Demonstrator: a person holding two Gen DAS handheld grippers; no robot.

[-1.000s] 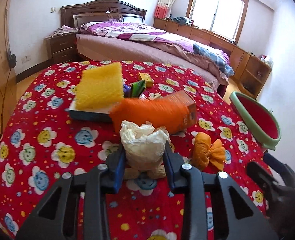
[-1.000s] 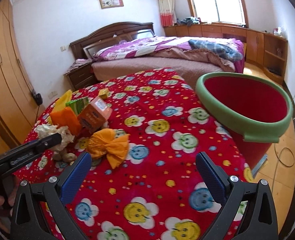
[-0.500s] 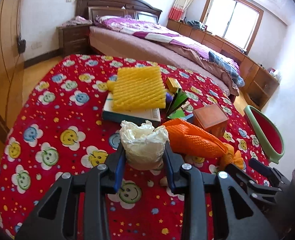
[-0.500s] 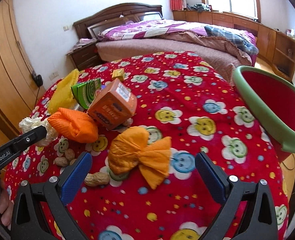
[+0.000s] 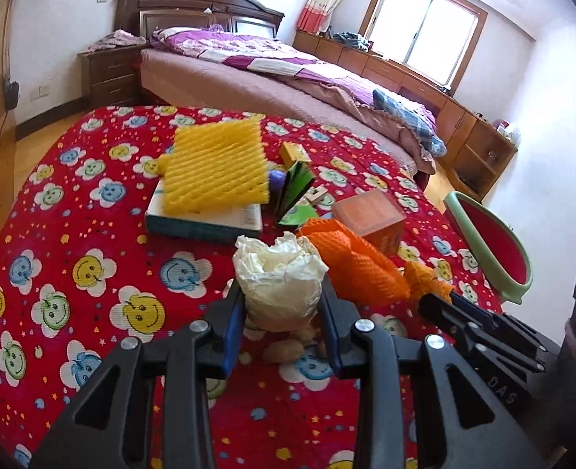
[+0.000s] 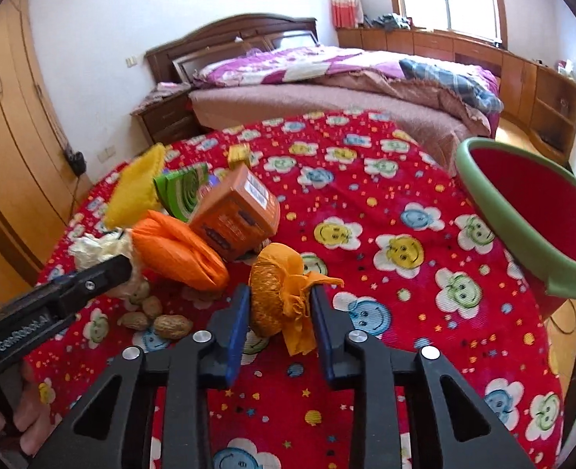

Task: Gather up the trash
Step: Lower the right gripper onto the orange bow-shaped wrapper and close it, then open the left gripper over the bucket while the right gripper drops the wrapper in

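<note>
My left gripper is shut on a crumpled white paper wad, held just above the red flowered tablecloth. My right gripper is shut on an orange crumpled wrapper. The left gripper with the wad also shows at the left of the right wrist view. A red bin with a green rim stands at the table's right edge; it also shows in the left wrist view.
On the table lie an orange foam net, an orange box, a green carton, a yellow foam net on a book, and several peanuts. A bed stands behind.
My right gripper moved in on the orange wrapper and closed on it. My left gripper, still holding the paper wad, shifted left and back a little.
</note>
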